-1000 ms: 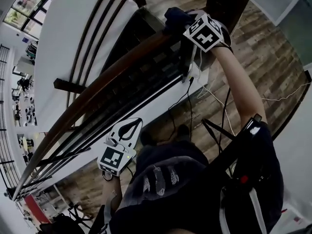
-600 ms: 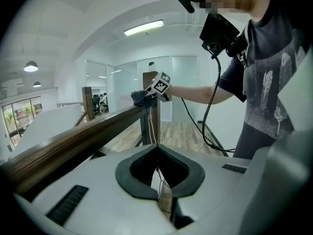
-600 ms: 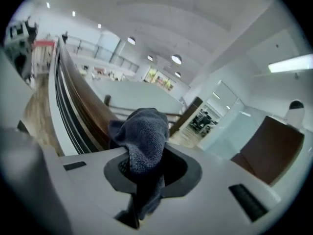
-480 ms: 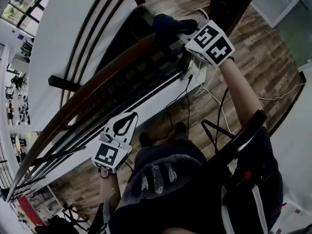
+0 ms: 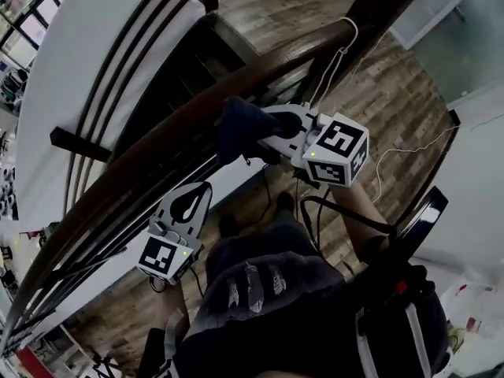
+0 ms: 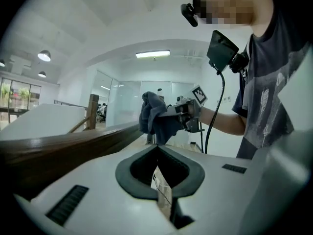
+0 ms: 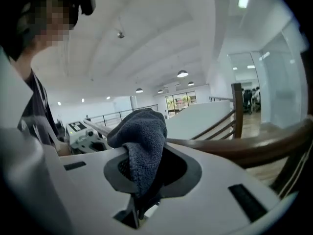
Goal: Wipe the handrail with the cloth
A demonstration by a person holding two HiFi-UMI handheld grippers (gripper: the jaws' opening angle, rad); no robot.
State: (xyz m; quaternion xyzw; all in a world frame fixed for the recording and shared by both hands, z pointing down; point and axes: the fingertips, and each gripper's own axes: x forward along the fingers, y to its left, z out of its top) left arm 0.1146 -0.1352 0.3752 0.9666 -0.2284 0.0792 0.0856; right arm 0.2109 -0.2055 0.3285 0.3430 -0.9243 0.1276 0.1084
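- Right gripper (image 5: pixel 272 128) (image 7: pixel 142 153): jaws clamped on a dark blue terry cloth (image 5: pixel 236 128) (image 7: pixel 142 131), which bunches up out of them.
- The cloth sits against the near edge of the dark brown curved wooden handrail (image 5: pixel 157 144), roughly midway along its visible run. Contact appears made in the head view.
- Left gripper (image 5: pixel 191 199) (image 6: pixel 157 148): jaws together at the tips, nothing between them. It is held just below the handrail, down-rail from the cloth and apart from it.

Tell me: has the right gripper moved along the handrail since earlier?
Yes. The right gripper, gripping the cloth, slid along the handrail away from the post.
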